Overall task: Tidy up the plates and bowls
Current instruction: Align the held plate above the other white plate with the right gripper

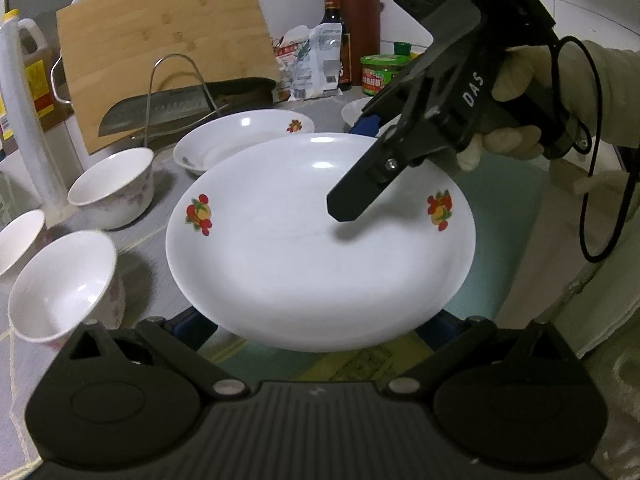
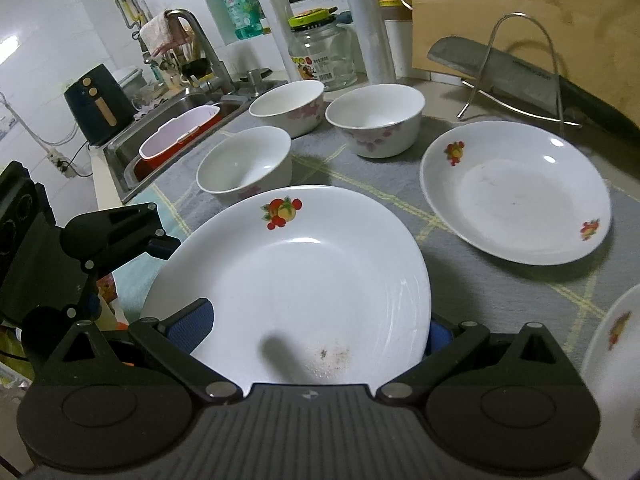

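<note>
Grey checked cloth covers the kitchen table (image 1: 156, 240), with a bamboo cutting board (image 1: 160, 40) and a cleaver (image 1: 160, 114) propped behind.

Risks, from the left. Two rose-print bowls (image 1: 64, 284) (image 1: 114, 186) stand just beside the fruit-print plate (image 1: 304, 248), so a sideways swing of its rim could knock the nearer one over. The left tongs (image 1: 316, 326) are spread wide, their blue pads poking out under the plate's near rim on either side. Nothing there clamps the plate. I cannot tell whether it sits on those fingers or on the table, but if it is on the fingers, any tilt would let the glazed underside slide off. The right tongs (image 1: 356, 164) also stand apart, one finger hovering over the plate's well and casting a shadow there, the other below the rim. Lifting before they close would leave the plate behind or tip it. The second plate (image 1: 244, 140) lies close behind, so a hard set-down on it could chip both.

The plate sits centre, between the two tools, over a teal mat (image 1: 472, 292) at the table's near side. It is white, shallow and glossy, with a red-and-yellow fruit decal on each side. The right wrist view shows brownish specks in its well.
</note>
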`<state>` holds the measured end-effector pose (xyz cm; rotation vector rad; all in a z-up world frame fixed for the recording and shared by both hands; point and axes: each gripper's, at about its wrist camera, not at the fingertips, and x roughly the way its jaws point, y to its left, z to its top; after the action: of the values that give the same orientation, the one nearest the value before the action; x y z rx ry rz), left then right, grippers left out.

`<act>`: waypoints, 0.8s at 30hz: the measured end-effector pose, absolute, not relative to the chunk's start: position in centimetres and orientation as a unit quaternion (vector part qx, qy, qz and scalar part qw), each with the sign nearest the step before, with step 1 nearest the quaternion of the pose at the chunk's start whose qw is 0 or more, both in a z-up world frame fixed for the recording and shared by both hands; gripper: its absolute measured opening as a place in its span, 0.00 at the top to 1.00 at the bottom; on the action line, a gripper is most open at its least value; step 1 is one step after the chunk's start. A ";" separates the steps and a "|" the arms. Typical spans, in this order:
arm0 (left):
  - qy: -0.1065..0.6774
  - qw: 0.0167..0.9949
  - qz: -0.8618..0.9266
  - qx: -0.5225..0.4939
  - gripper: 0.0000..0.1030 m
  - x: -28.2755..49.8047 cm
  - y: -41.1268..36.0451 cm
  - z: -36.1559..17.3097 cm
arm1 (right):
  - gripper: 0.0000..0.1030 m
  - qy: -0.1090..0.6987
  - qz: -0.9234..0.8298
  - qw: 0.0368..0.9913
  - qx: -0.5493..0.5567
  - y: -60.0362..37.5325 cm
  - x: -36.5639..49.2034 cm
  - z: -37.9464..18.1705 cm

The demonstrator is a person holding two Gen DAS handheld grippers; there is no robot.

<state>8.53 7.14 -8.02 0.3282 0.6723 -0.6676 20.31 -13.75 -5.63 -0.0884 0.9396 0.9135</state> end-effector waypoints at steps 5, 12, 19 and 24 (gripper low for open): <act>0.320 0.879 -0.317 0.155 0.01 8.9 4.6 -7.6 | 0.00 0.431 0.426 0.795 -0.043 -16.2 20.5 -5.0; 0.315 0.879 -0.321 0.156 0.01 9.7 0.8 -7.3 | 0.00 0.425 0.421 0.800 -0.045 -20.3 20.8 -4.3; 0.313 0.875 -0.334 0.157 0.01 11.0 -2.8 -7.3 | 0.00 0.423 0.410 0.807 -0.042 -24.5 21.4 -4.1; 0.312 0.870 -0.346 0.162 0.01 12.1 -5.2 -7.4 | 0.00 0.422 0.396 0.815 -0.036 -27.4 21.8 -4.3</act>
<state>12.12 -5.16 -7.44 0.3398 0.6525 -0.7245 21.77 -27.41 -4.30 -0.0760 0.8997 0.8454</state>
